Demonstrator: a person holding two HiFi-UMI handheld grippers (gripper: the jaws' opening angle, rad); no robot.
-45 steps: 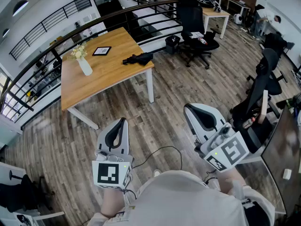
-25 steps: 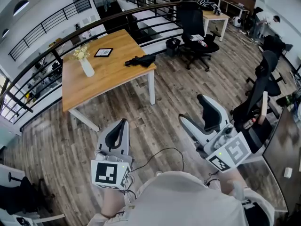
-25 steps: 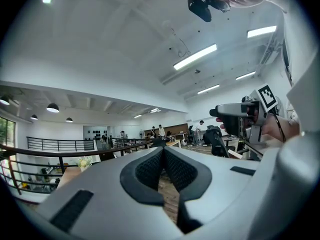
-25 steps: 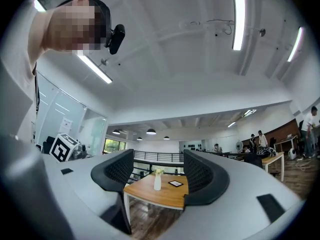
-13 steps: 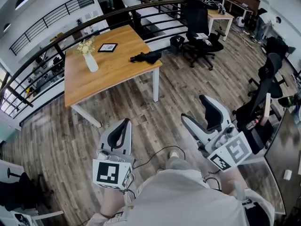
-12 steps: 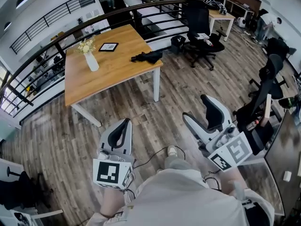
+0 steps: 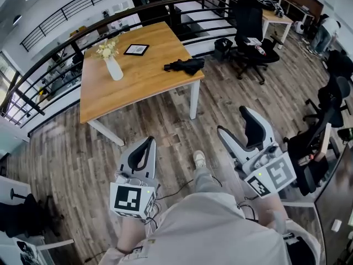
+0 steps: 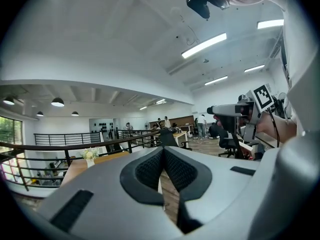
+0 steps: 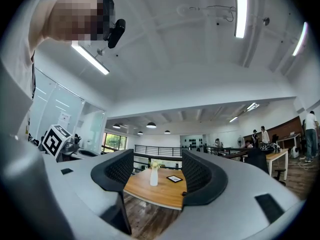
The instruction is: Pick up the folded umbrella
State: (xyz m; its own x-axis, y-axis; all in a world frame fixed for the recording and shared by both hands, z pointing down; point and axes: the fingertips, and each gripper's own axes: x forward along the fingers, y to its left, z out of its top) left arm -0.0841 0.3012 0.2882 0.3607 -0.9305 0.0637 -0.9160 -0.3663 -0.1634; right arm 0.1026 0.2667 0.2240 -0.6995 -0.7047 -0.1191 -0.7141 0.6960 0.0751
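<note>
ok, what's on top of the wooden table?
On the wooden table: a white vase with flowers, a flat dark framed item, and the folded umbrella near one edge. Only the tabletop under each of them is covered.

Smooth wooden table [image 7: 144, 84], matt black cloth umbrella [image 7: 185, 66], wood-plank floor [image 7: 165, 127].

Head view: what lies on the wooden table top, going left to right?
white vase of flowers → black-framed tablet or picture → folded umbrella
</note>
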